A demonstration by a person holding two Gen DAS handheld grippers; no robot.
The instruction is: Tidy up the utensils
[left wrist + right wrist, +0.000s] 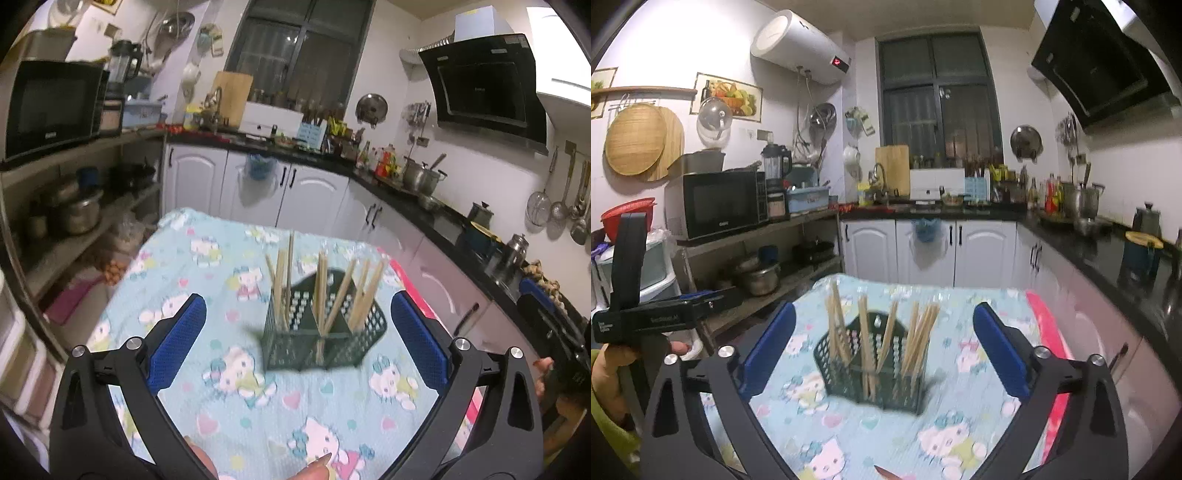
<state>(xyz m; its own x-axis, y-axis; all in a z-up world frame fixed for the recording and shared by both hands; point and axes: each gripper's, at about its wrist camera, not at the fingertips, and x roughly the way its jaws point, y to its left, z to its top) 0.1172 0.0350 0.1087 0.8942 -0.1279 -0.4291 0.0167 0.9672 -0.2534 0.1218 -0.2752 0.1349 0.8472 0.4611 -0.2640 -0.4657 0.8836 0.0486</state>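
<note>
A dark green mesh utensil basket (291, 350) stands on the cartoon-cat tablecloth (207, 280), with several wooden chopsticks (322, 291) upright in its compartments. My left gripper (298, 299) is open, its blue pads wide apart on either side of the basket and short of it, with nothing held. In the right wrist view the same basket (842, 384) and chopsticks (866, 343) sit ahead of my right gripper (885, 308), which is also open and empty. The left gripper (665, 314) shows at the left edge there, held by a hand.
The table's red right edge (1049, 332) borders white cabinets (982, 251) and a black counter (1108, 258) crowded with pots. A shelf with a microwave (716, 203) and pans stands to the left. A fingertip (317, 469) shows at the bottom of the left wrist view.
</note>
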